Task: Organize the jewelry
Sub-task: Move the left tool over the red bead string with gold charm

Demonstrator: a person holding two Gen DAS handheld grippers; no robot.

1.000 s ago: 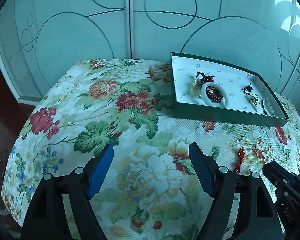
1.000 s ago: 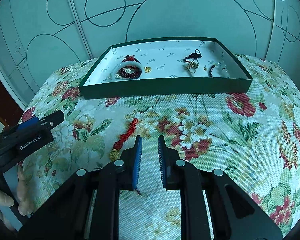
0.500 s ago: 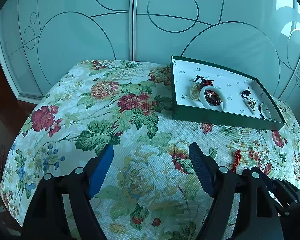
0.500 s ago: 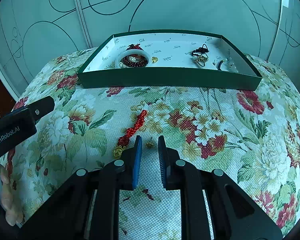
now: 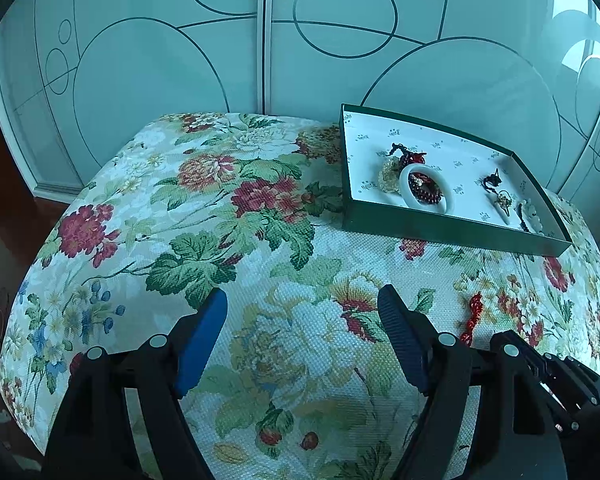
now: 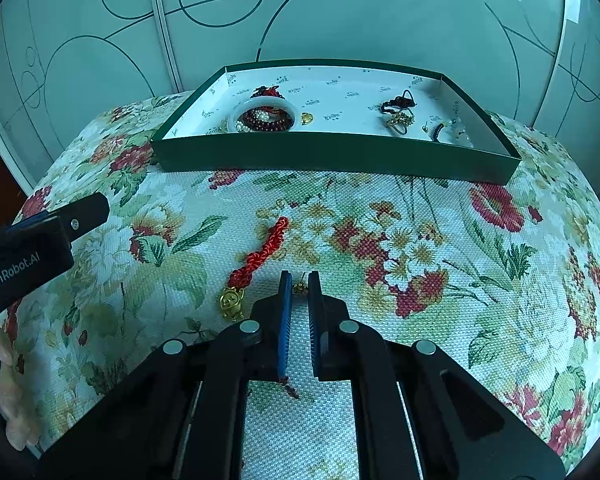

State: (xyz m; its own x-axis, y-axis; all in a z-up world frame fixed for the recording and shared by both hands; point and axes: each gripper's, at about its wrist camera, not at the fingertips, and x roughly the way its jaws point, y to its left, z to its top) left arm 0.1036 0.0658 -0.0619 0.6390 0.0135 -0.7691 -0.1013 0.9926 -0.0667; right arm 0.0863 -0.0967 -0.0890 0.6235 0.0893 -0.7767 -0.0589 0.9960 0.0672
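A small gold piece [image 6: 300, 288] lies on the floral cloth between the tips of my right gripper [image 6: 300, 280]. Its jaws are closing and the blue pads [image 6: 285, 312] touch the piece on both sides. Just left of it lies a red knotted cord with a gold charm [image 6: 260, 254], also seen as a red cord [image 5: 472, 316] in the left wrist view. My left gripper [image 5: 302, 308] hangs open over the cloth with nothing between its fingers. The green tray [image 6: 332, 156] at the back holds a white bangle [image 6: 264, 116] around dark red beads and several small pieces.
The floral cloth [image 5: 204, 208] covers a rounded table that drops off at the left and front. Frosted glass doors [image 5: 260, 40] stand right behind it. The left gripper's body [image 6: 40, 252] and a hand [image 6: 12, 400] sit at the left of the right wrist view.
My right gripper has moved forward to the small gold piece and its jaws have narrowed around it. The left gripper has stayed open and hardly moved.
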